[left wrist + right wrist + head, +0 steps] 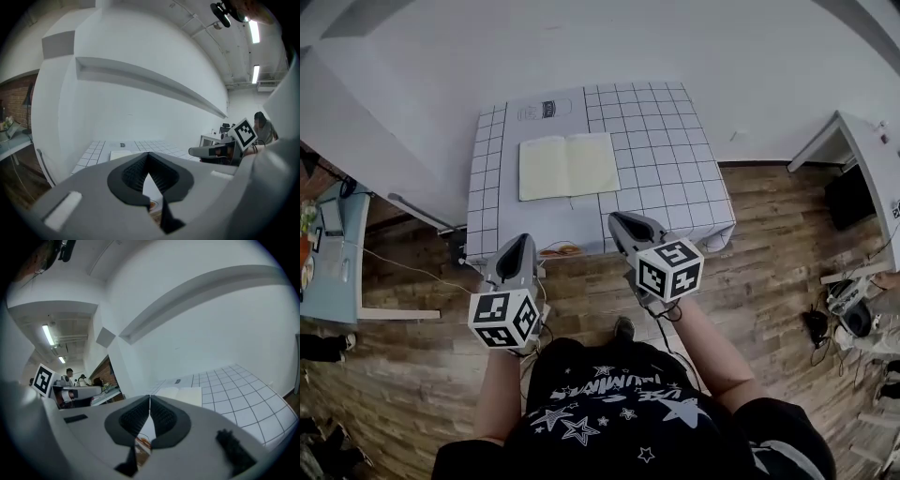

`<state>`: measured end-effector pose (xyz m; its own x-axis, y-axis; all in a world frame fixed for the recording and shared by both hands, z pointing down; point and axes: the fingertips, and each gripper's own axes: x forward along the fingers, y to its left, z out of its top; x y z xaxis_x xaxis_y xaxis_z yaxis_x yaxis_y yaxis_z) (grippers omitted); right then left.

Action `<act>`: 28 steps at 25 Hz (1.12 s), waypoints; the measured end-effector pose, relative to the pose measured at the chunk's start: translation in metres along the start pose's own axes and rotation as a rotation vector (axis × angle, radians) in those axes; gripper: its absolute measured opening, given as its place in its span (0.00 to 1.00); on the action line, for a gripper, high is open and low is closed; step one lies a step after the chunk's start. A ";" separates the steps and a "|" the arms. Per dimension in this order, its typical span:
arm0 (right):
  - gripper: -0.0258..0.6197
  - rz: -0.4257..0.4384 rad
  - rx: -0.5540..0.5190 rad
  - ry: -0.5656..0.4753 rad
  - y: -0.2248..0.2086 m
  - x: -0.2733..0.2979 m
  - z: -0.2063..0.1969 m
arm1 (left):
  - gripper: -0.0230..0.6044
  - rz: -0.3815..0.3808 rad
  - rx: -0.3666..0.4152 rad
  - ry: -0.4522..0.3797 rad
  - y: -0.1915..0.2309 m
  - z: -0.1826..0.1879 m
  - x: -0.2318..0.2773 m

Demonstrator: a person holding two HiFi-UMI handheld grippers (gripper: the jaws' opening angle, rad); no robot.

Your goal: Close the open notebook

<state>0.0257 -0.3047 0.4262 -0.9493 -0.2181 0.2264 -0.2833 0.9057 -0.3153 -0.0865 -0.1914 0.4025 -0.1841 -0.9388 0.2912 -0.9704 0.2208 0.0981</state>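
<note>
While the open notebook [568, 166] lies flat on the grid-patterned table [675, 187], the head view shows the left gripper [522, 244] and the right gripper [620, 225] short of the table's near edge, well apart from the pages. From the left gripper view, its jaws meet with nothing between them, and the notebook lies ahead. From the right gripper view, its jaws are likewise together and empty, with the notebook beyond their tips.

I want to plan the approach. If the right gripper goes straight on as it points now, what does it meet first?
The right gripper, shut and empty, would probably meet the table near its front edge first, then the notebook; depth is unclear.
</note>
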 end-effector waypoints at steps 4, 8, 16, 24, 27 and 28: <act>0.06 0.072 -0.029 0.018 0.007 0.005 0.000 | 0.05 0.063 0.030 0.014 -0.004 -0.001 -0.005; 0.06 0.110 -0.027 0.042 0.012 0.012 -0.006 | 0.05 0.117 0.016 0.018 0.004 -0.004 -0.008; 0.06 0.093 -0.060 0.085 0.013 0.032 -0.014 | 0.05 0.139 -0.014 0.017 0.030 -0.015 0.004; 0.07 0.054 -0.070 0.119 0.012 0.087 -0.013 | 0.05 0.112 -0.024 0.013 0.080 -0.008 0.039; 0.07 0.041 -0.091 0.133 0.015 0.118 -0.014 | 0.05 0.103 -0.038 0.007 0.106 -0.006 0.050; 0.07 0.037 -0.097 0.139 0.016 0.129 -0.015 | 0.05 0.104 -0.040 0.012 0.115 -0.006 0.054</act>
<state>-0.0989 -0.3131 0.4642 -0.9288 -0.1379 0.3440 -0.2280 0.9444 -0.2370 -0.2066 -0.2148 0.4354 -0.2815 -0.9071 0.3128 -0.9391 0.3274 0.1043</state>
